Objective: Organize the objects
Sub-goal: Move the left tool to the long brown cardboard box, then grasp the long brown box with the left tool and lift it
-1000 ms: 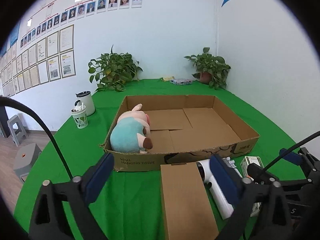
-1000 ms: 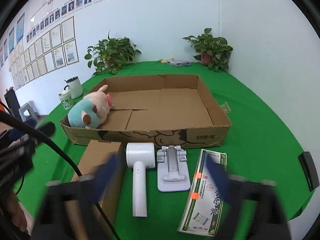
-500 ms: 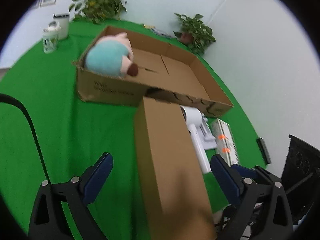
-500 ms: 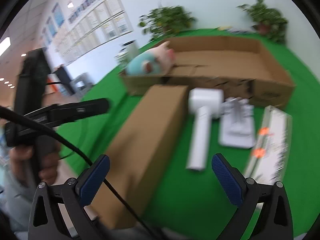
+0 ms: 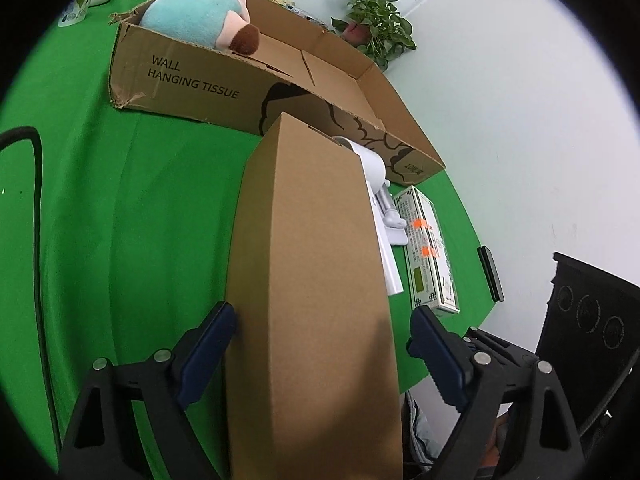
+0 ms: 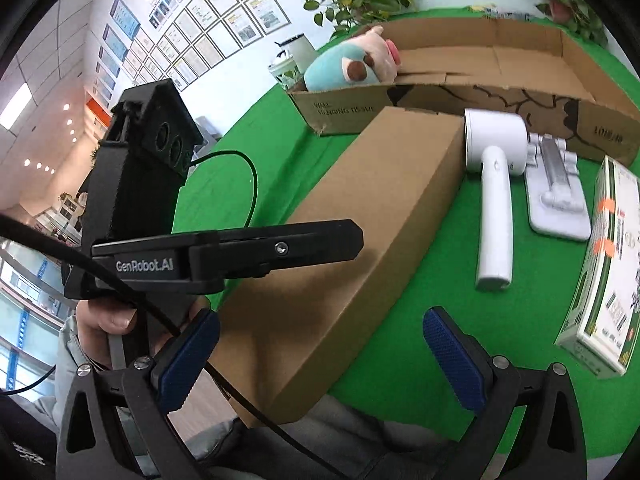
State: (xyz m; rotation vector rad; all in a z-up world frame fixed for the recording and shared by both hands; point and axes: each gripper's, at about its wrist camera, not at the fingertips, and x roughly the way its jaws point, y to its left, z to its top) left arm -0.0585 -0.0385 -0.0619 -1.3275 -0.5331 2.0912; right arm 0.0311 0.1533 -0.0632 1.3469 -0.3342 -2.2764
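2 grippers at the long brown box

The left gripper (image 5: 320, 344) points along the long brown box (image 5: 312, 280), fingers wide apart, 1 on each side of its near end. The right gripper (image 6: 320, 356) hangs beside that end, fingers apart. The box lies on the green table (image 5: 120, 220).

Green table (image 5: 120, 240) carries open carton (image 5: 192, 80), long box (image 5: 312, 280), dryer (image 6: 494, 184), stand (image 6: 558, 204), packet (image 6: 604, 272).
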